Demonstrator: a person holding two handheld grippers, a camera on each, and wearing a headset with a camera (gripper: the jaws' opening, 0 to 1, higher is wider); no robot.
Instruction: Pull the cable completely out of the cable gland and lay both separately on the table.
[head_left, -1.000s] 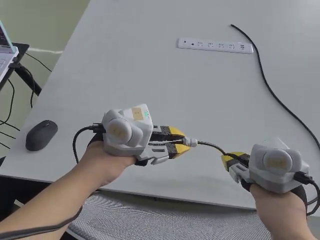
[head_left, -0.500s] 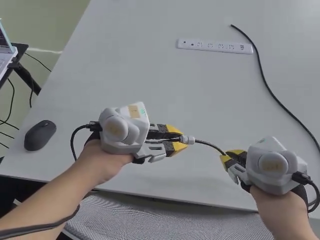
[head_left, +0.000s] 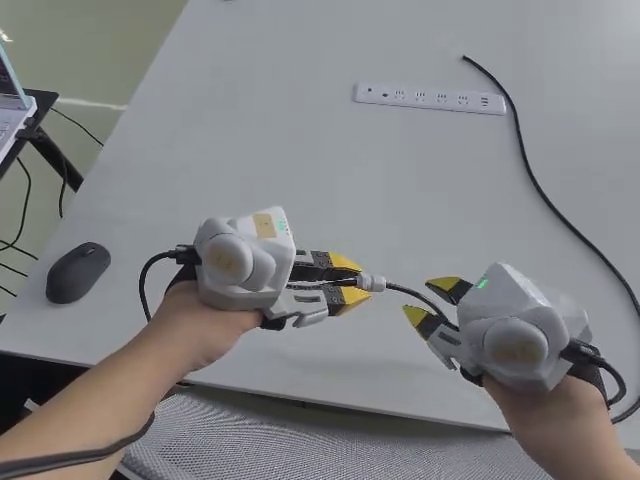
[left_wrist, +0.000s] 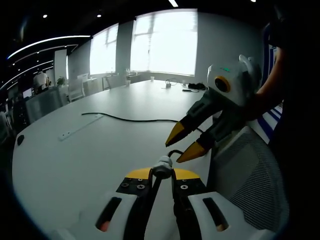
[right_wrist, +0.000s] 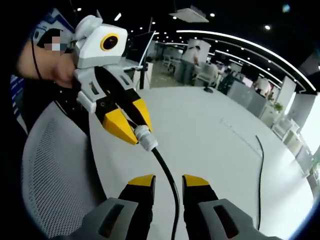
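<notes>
My left gripper (head_left: 350, 281) is held above the table's near edge, shut on the small grey cable gland (head_left: 371, 284). A black cable (head_left: 405, 291) leaves the gland toward my right gripper (head_left: 430, 303), whose yellow-tipped jaws stand open around the cable's far end. In the left gripper view the gland (left_wrist: 162, 165) sits clamped at my left gripper (left_wrist: 161, 175), and the right gripper (left_wrist: 186, 141) faces it with spread jaws. In the right gripper view the cable (right_wrist: 167, 172) runs loose between the pads of my right gripper (right_wrist: 169, 181), up to the gland (right_wrist: 144, 137) in the left gripper (right_wrist: 125, 121).
A white power strip (head_left: 430, 97) lies at the far side of the grey table (head_left: 300, 150), with a long black cord (head_left: 560, 210) running down the right. A dark mouse (head_left: 78, 270) sits at the left edge. A mesh chair (head_left: 300, 440) is below the near edge.
My right gripper has opened and let go of the cable, shifting slightly left and turning. The left gripper keeps its grip on the gland and has barely moved.
</notes>
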